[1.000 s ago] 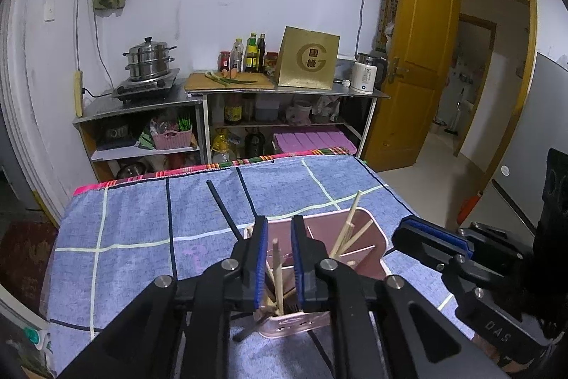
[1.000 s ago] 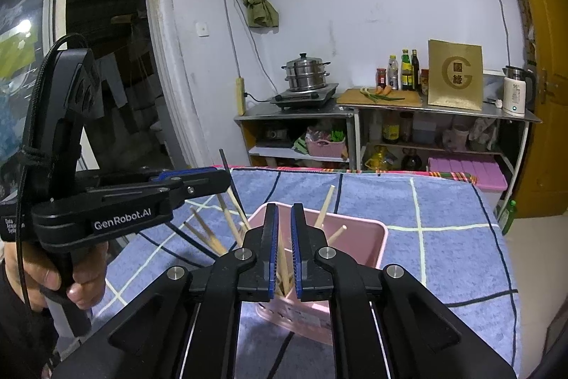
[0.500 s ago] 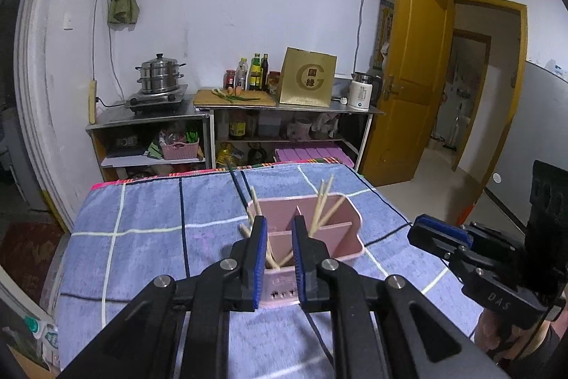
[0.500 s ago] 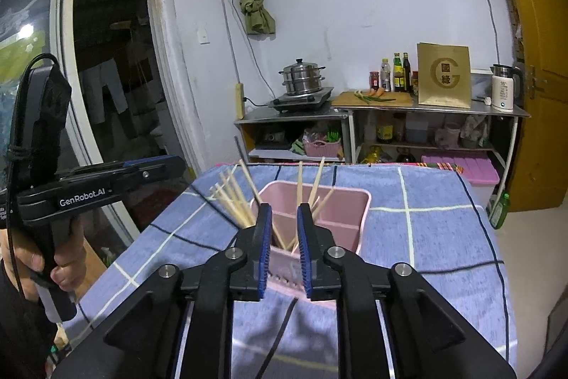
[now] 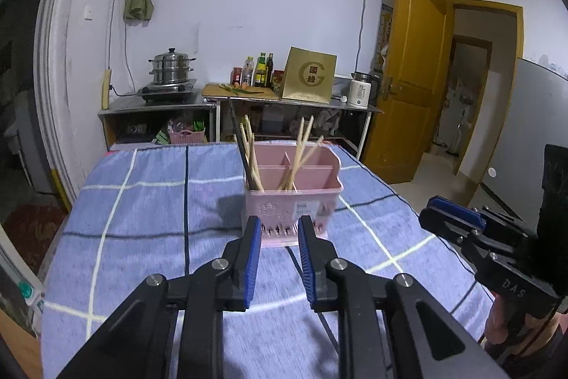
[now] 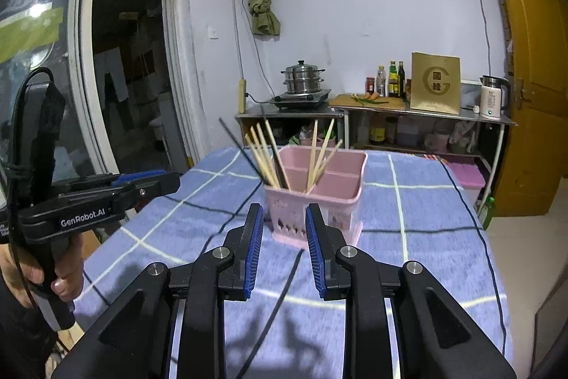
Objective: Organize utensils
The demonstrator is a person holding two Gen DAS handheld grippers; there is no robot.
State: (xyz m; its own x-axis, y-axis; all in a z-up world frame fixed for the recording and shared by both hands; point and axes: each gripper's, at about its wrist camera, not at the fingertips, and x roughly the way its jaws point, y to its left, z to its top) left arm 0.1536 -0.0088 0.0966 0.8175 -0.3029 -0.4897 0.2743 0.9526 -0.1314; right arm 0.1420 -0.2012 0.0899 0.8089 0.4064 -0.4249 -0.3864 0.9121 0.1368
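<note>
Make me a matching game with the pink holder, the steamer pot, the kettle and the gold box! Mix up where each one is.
Things:
1. pink holder
2. steamer pot
3. kettle
4. gold box

Places:
A. on the stove
B. right end of the counter, near the door
C. on the blue checked cloth, with chopsticks inside
D. on the counter, between the bottles and the kettle

Pairs: 1-C, 2-A, 3-B, 4-D
</note>
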